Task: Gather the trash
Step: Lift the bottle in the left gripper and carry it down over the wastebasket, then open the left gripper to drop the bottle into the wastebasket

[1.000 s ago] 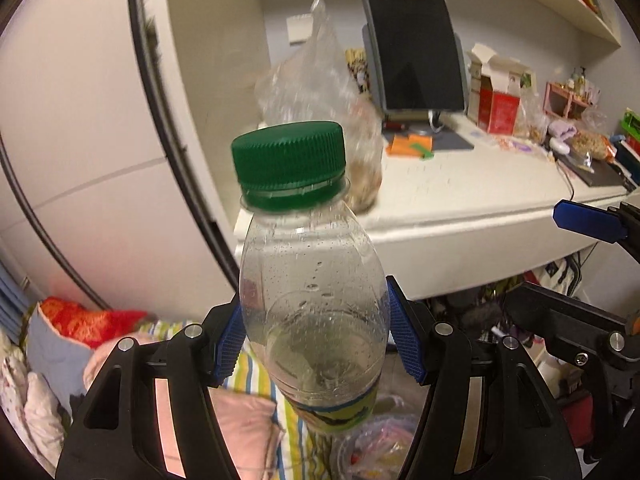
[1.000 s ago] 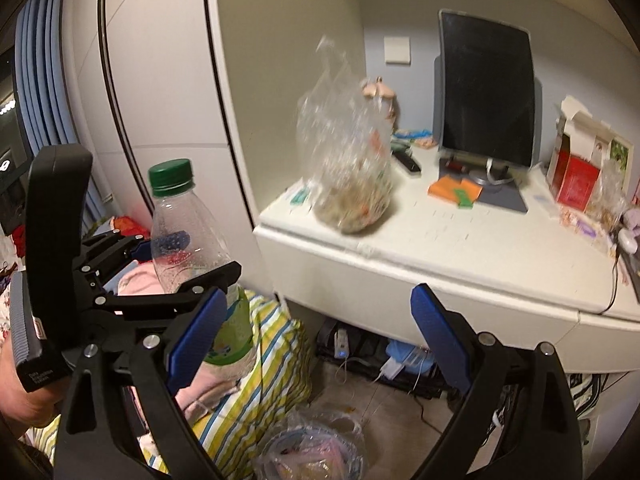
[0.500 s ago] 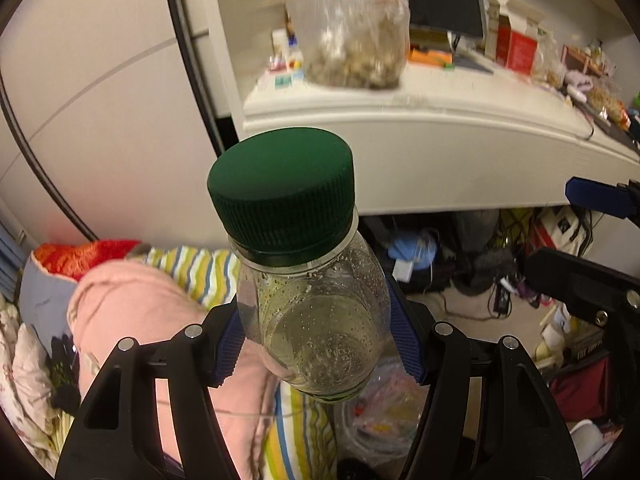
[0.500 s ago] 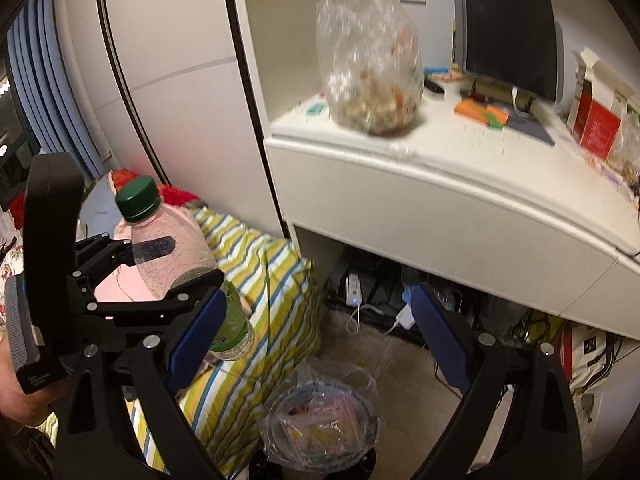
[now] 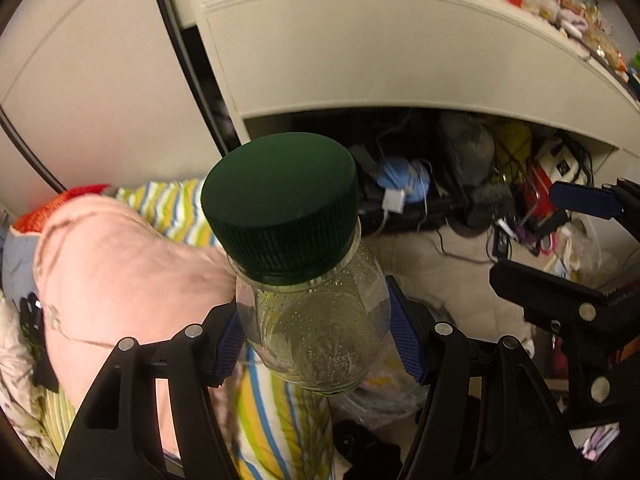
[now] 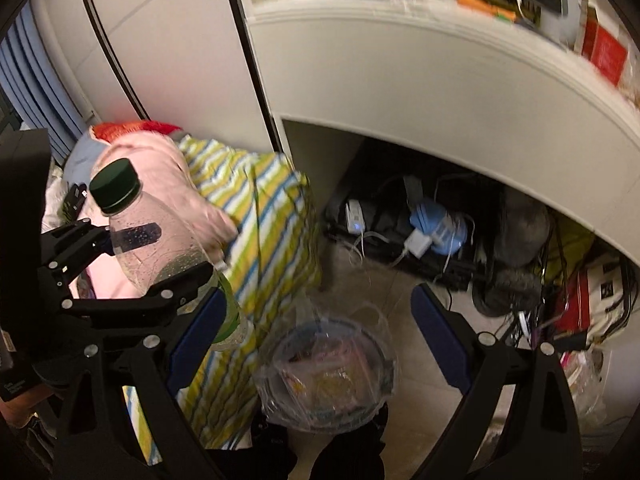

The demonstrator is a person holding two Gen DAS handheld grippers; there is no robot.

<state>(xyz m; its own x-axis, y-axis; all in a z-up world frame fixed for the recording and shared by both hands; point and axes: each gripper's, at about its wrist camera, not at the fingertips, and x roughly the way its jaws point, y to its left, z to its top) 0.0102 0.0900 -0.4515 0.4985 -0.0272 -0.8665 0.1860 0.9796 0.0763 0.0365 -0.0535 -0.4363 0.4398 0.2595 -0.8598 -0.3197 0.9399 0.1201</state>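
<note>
Disposal is underway: left claw (image 5: 316,340) is gripping the bottle (image 5: 308,304), right claw (image 6: 316,340) is hanging open and empty, and next the bottle needs positioning over the bin (image 6: 326,372).

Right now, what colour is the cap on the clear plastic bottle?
Dark green. The ribbed screw cap on the clear plastic bottle shows best in the left wrist view.

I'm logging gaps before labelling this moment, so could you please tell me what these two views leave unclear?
- Bottle: base hidden by its own body, left wrist view.
- Bin: contents blurred behind its clear liner, right wrist view.
- Desk: top clutter smeared and cut by the upper edge.
</note>
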